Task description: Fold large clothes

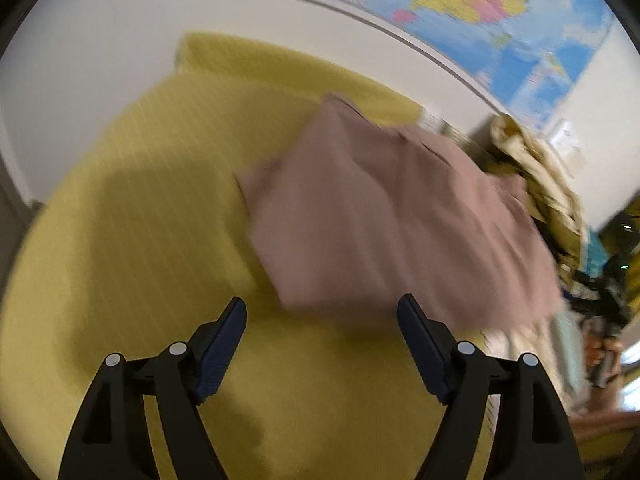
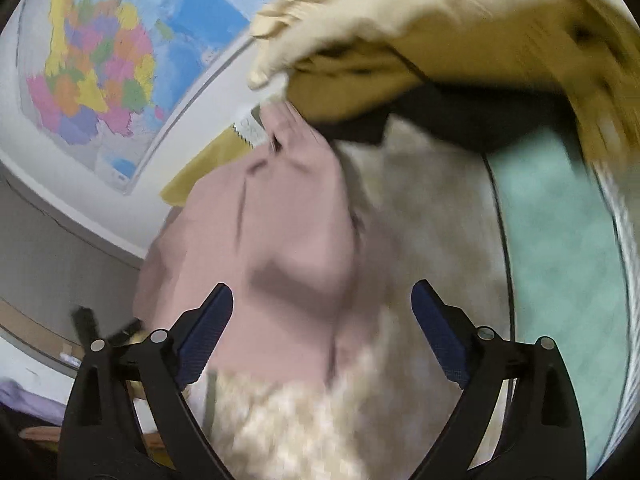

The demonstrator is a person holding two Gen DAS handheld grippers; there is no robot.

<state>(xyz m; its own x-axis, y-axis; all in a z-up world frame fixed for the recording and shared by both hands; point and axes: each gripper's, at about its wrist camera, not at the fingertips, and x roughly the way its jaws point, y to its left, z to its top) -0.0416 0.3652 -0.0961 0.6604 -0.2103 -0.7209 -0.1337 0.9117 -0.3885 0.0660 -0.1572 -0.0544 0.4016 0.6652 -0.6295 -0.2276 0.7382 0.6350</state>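
A folded dusty-pink garment [image 1: 384,216] lies on the yellow-green bed sheet [image 1: 132,208], blurred by motion. My left gripper [image 1: 322,308] is open and empty, just short of the garment's near edge. In the right wrist view the same pink garment [image 2: 272,248] lies ahead over a cream fuzzy blanket [image 2: 420,216]. My right gripper [image 2: 322,296] is open and empty above the garment's near end.
A pile of beige and cream clothes [image 1: 536,176] sits at the right of the bed and fills the top of the right wrist view [image 2: 440,20]. A mint-green cloth [image 2: 560,240] lies right. A world map [image 1: 460,4] hangs on the white wall.
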